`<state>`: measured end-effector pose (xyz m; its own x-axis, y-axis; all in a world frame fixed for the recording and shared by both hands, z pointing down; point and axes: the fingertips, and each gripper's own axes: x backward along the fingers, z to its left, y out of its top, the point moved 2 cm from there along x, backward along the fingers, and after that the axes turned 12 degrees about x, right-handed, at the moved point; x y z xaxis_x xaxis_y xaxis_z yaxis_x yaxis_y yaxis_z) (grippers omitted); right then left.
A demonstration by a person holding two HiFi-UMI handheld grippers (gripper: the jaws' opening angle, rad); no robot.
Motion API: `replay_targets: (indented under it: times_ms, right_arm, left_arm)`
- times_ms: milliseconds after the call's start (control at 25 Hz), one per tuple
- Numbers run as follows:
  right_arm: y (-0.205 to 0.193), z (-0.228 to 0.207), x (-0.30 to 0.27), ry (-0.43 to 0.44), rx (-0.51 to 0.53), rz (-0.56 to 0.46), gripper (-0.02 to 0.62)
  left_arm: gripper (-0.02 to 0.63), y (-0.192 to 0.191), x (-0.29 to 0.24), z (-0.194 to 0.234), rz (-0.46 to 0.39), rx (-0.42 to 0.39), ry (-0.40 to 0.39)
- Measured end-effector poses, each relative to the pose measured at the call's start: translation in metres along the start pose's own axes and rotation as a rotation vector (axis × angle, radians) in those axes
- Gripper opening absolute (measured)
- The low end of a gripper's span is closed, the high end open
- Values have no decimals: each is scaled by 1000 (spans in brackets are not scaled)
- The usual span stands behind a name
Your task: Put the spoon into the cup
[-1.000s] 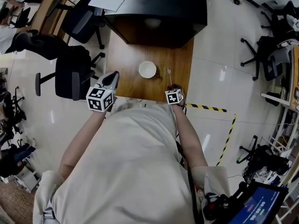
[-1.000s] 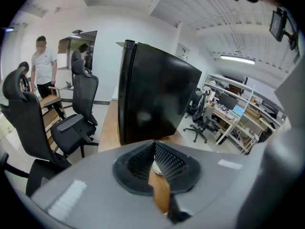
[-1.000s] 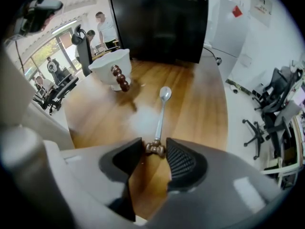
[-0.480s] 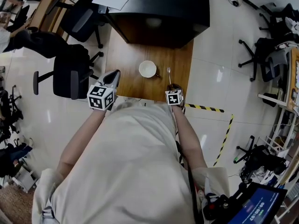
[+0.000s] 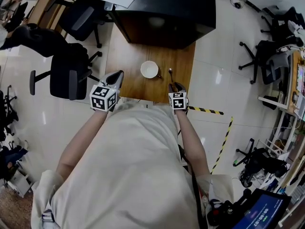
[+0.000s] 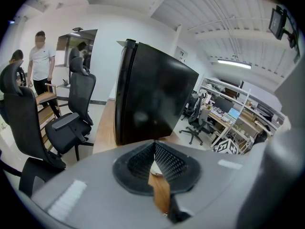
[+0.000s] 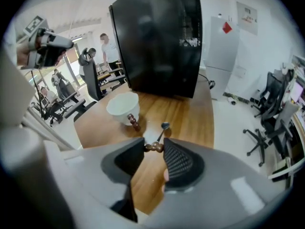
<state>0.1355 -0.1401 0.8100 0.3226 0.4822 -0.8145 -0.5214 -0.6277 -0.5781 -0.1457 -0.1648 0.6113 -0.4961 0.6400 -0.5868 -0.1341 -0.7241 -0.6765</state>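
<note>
A white cup [image 5: 149,69] with a brown beaded handle stands near the middle of the wooden table [image 5: 127,56]. To its right is the small metal spoon [image 5: 170,73], and my right gripper [image 5: 174,86] is shut on its brown beaded handle end. Those jaws have just been closing, with the spoon between them. In the right gripper view the spoon [image 7: 163,128] points forward from my right gripper [image 7: 153,149], its bowl hanging above the wood to the right of the cup [image 7: 123,106]. My left gripper [image 5: 116,76] hovers at the table's near left edge. Its pads meet at the tips around nothing [image 6: 154,147].
A large black cabinet [image 5: 162,13] sits at the table's far end. Black office chairs [image 5: 71,75] stand on the floor to the left, and more at the right. Yellow-black tape [image 5: 209,111] marks the floor near the table's right corner. People stand far off at the left.
My right gripper has risen toward the camera with the spoon in its jaws, so the spoon no longer lies flat on the table. The left gripper has stayed put.
</note>
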Motion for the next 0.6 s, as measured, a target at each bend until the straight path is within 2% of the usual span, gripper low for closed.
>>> replay_targets:
  times_ms: [280,600]
  right_arm:
    - [41,3,29,10,20,-87,126]
    - [94,24,52,69,80,-183,126]
  left_arm:
    - [-23,-1,0,2,-7,2,-9]
    - [-23,-1,6,7,-27,22,0]
